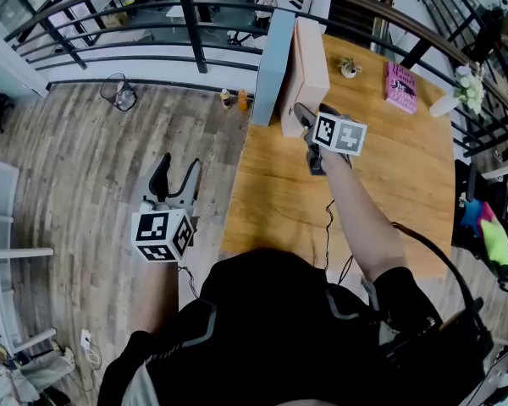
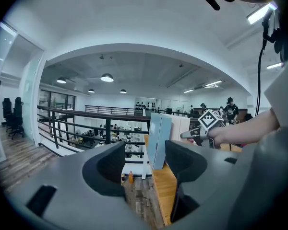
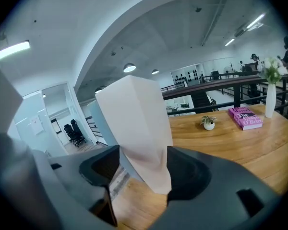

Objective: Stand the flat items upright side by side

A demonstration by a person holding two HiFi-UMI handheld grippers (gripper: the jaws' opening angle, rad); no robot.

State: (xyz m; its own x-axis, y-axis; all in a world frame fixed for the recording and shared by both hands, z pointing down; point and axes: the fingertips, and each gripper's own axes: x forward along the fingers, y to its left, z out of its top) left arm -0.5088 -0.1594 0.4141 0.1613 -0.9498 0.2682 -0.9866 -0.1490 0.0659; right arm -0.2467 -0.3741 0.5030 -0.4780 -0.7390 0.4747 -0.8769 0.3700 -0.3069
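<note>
Wooden table (image 1: 271, 201) beside a balcony railing (image 1: 195, 32). In the head view, a blue box (image 1: 271, 57) and a pale box (image 1: 309, 66) stand upright at the table's far left corner, touching side by side. The right gripper (image 1: 303, 117) reaches to the pale box's near edge. The left gripper (image 1: 176, 176) hangs off the table's left edge, over the floor. A pink book (image 1: 401, 86) lies flat toward the far right corner. A small potted plant (image 1: 349, 68) sits between it and the boxes, and a vase of flowers (image 1: 464, 90) stands at the right edge.

In the left gripper view the jaws stand wide with nothing between them. Only the distant blue box shows through the gap.

In the right gripper view the jaws are wide too, with the pale box's lower near edge between them. The right pad looks close against it and the left pad is clearly apart, so there is no squeeze.

I'd judge the pale box is being steadied or let go. The gripper should draw straight back with no sideways nudge, because both boxes are tall and stand right at the table's edge. The book looks next, and the plant sits in the path.
</note>
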